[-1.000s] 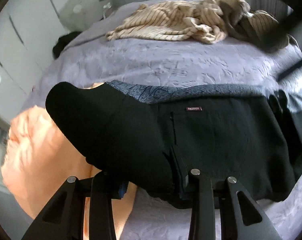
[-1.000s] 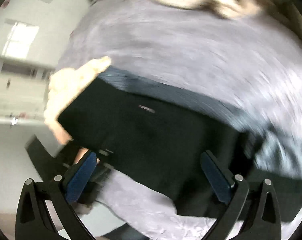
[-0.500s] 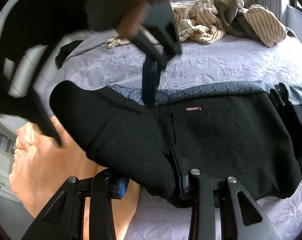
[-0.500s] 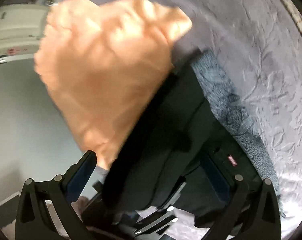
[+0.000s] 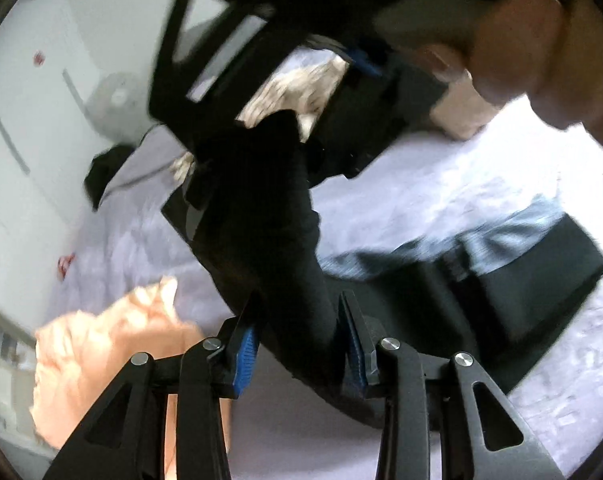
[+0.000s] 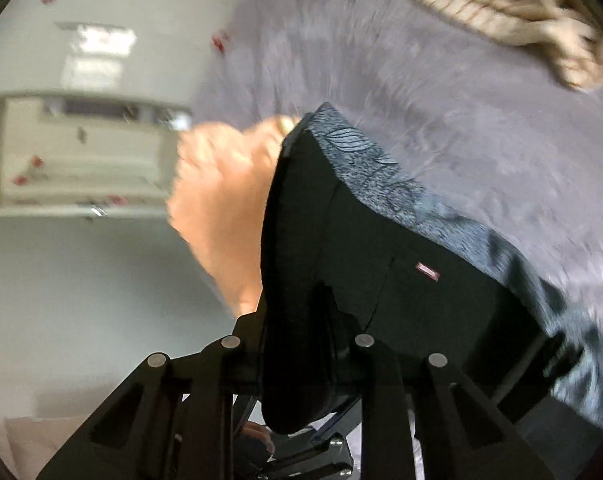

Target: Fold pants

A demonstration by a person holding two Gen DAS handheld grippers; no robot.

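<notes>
You are mid-fold: your left gripper [image 5: 297,340] clamps a bunched edge of the black fabric pants [image 6: 401,280] on the lilac bedspread [image 6: 441,120]; your right gripper [image 6: 297,364] is closing on the same edge. Next, carry it across evenly.

The pants [image 6: 381,280] lie on the bed [image 6: 441,120], one fold raised off it between the left gripper [image 5: 301,344] pads. A garment [image 6: 217,200] lies just left of the pants at the bed's edge; a striped heap [image 6: 481,4] sits well behind them.
</notes>
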